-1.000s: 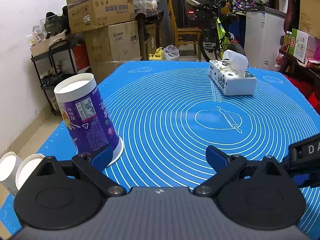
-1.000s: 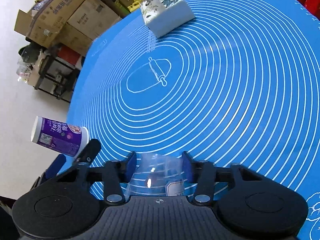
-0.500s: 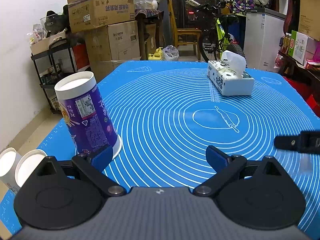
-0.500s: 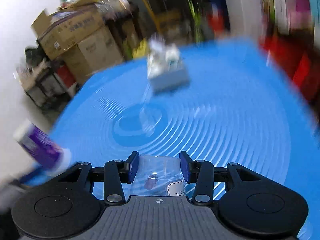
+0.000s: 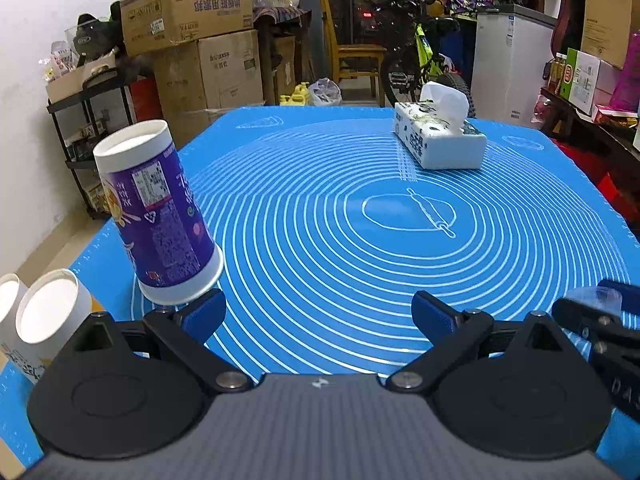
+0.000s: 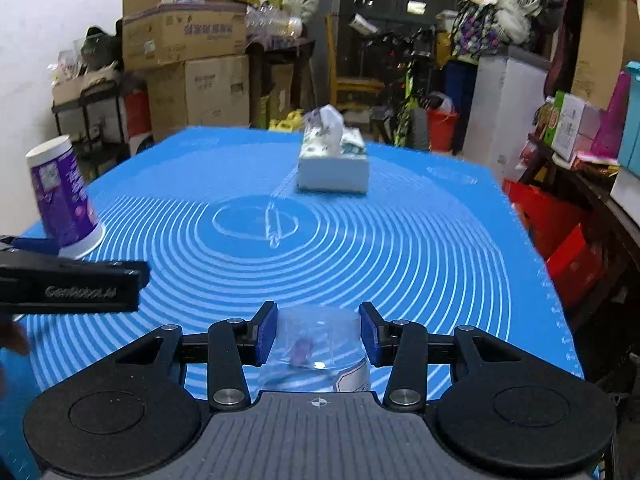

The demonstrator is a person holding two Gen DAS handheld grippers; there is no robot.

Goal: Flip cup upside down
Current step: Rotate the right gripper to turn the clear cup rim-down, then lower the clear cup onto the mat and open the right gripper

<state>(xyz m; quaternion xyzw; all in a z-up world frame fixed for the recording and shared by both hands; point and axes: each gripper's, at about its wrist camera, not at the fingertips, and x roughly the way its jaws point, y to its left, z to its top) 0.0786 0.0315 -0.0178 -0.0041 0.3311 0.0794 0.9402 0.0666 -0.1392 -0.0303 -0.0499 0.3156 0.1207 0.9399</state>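
Observation:
My right gripper is shut on a clear plastic cup, held low over the blue mat near its front edge. The cup also shows at the right edge of the left wrist view, between the right gripper's fingers. My left gripper is open and empty over the mat's front left part. A purple paper cup stands upside down on the mat just ahead of the left fingertip; it also shows in the right wrist view.
A white tissue box sits at the far middle of the mat. Two white paper cups stand off the mat's left front corner. Cardboard boxes, a bicycle and shelves lie beyond the table.
My right gripper has rotated with the clear cup from a tilted view back to level and moved low by the mat. The left gripper has stayed open and nearly still.

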